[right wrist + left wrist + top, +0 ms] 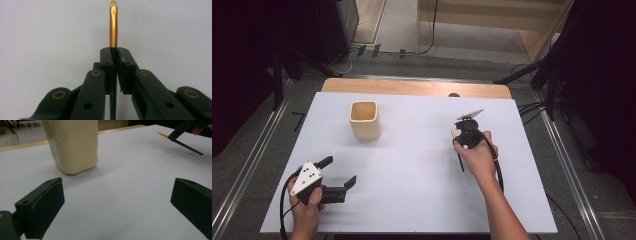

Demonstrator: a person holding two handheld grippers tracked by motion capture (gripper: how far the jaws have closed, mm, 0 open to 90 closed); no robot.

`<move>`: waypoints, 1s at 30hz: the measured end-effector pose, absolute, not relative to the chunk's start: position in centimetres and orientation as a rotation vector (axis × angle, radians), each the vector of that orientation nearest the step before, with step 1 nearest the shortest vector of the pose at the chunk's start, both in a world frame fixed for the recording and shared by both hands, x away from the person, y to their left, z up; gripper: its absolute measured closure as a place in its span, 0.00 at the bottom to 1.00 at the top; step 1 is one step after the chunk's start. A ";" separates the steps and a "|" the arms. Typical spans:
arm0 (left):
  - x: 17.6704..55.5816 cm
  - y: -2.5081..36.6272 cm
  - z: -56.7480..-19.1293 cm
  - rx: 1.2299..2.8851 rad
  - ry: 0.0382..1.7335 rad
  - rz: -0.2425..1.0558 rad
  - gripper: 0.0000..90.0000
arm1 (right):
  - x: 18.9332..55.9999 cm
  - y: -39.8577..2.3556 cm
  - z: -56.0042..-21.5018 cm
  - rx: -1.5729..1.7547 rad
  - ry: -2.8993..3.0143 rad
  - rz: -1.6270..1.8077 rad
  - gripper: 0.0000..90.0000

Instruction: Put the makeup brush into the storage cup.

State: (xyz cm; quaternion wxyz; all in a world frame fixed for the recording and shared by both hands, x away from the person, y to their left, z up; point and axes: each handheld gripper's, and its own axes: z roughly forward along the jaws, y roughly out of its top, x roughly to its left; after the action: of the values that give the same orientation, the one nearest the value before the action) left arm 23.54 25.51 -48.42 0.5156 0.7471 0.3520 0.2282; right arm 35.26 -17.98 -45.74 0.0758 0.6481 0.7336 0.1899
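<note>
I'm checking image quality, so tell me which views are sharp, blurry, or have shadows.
High view: even light, soft shadow under the left gripper. Left gripper view: cup slightly soft, near jaws blurred. Right gripper view: brush sharp against plain white table.

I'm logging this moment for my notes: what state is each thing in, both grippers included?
Cup: upright on the white table, open, nothing seen inside.
Brush: clamped in the right gripper, held above the table, gold end forward.
Right gripper: shut on the brush.
Left gripper: open, holding nothing, low over the table.
</note>
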 end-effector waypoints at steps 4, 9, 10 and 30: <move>23.6 24.6 -48.1 1.788 0.834 0.540 0.00 | 33.7 -18.6 -44.7 1.892 2.190 0.695 0.94; 23.7 23.3 -47.6 1.791 0.809 0.536 0.00 | 31.7 -19.5 -44.2 1.845 2.158 0.819 0.94; 23.8 22.9 -47.5 1.789 0.804 0.533 0.00 | 31.4 -19.8 -44.2 1.837 2.155 0.841 0.94; 26.3 16.9 -46.1 1.787 0.699 0.508 0.00 | 25.7 -22.2 -44.6 1.661 1.974 1.194 0.94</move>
State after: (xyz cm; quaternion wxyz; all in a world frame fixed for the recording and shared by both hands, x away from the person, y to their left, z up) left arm 26.33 16.92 -46.07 0.5466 0.7538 0.2950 0.2142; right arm 25.73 -22.21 -44.60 0.1486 0.5778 0.6866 0.4154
